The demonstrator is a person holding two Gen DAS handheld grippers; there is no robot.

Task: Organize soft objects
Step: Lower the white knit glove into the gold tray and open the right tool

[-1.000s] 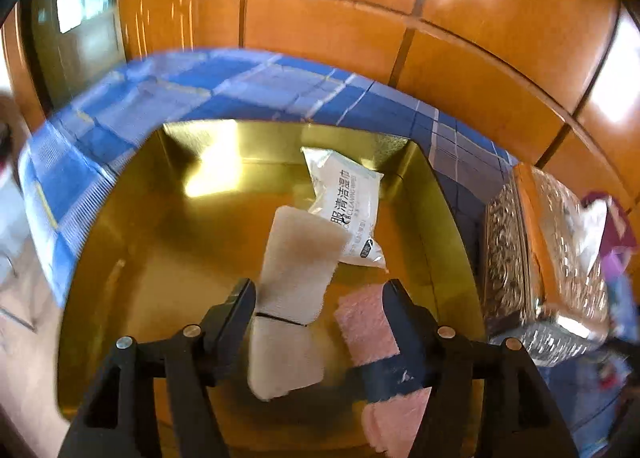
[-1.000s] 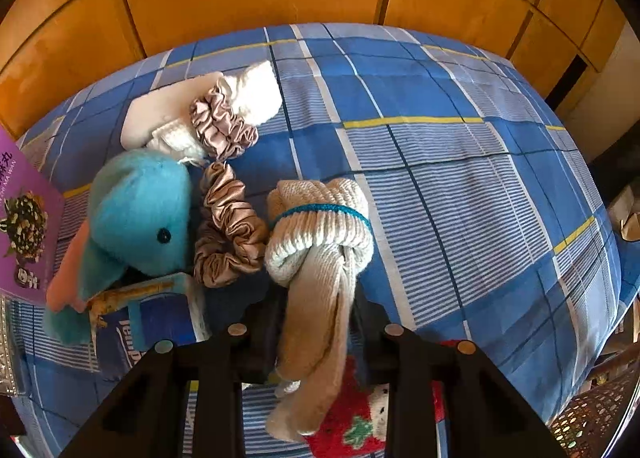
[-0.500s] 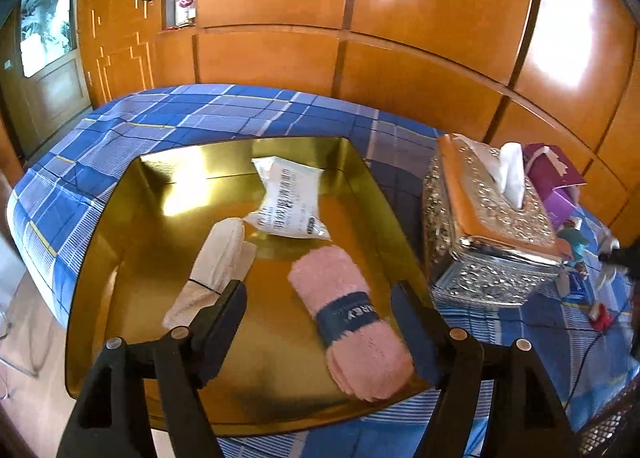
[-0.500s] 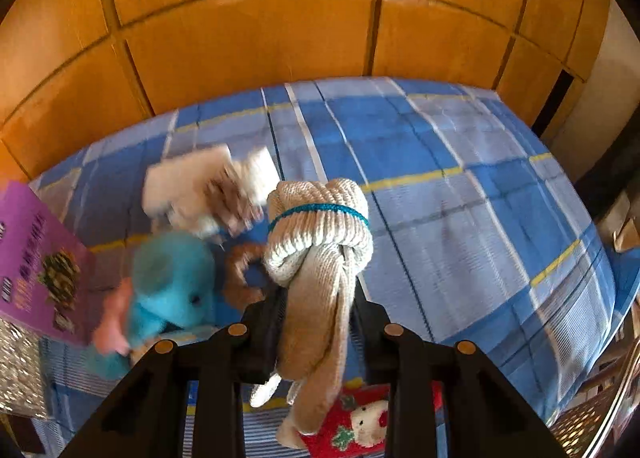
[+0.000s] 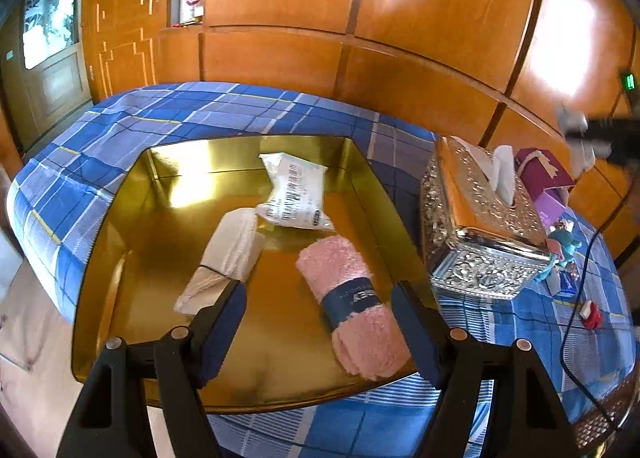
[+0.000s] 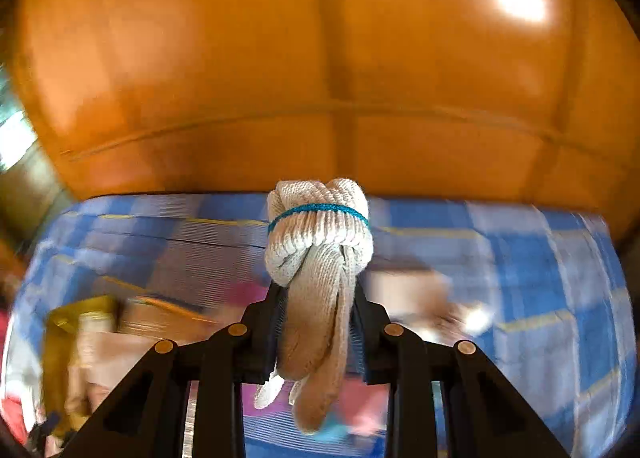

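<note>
My left gripper (image 5: 318, 322) is open and empty, held above the near edge of a gold tray (image 5: 120, 217). In the tray lie a white folded cloth (image 5: 228, 254), a pink rolled towel with a dark band (image 5: 352, 298) and a white wipes packet (image 5: 296, 193). My right gripper (image 6: 316, 334) is shut on a knotted beige knit glove bundle with a teal band (image 6: 320, 234) and holds it in the air above the blue plaid cloth (image 6: 520, 258). The right wrist view is motion-blurred.
A silver embossed tissue box (image 5: 480, 225) stands right of the tray. Beyond it are a purple box (image 5: 544, 177), a small teal plush toy (image 5: 562, 246) and a black cable (image 5: 576, 298). Wooden wall panels (image 5: 400, 17) rise behind the table.
My left gripper let go of the white cloth in the tray and drew back and up. My right gripper lifted the glove bundle off the table and swung left; the view now blurs.
</note>
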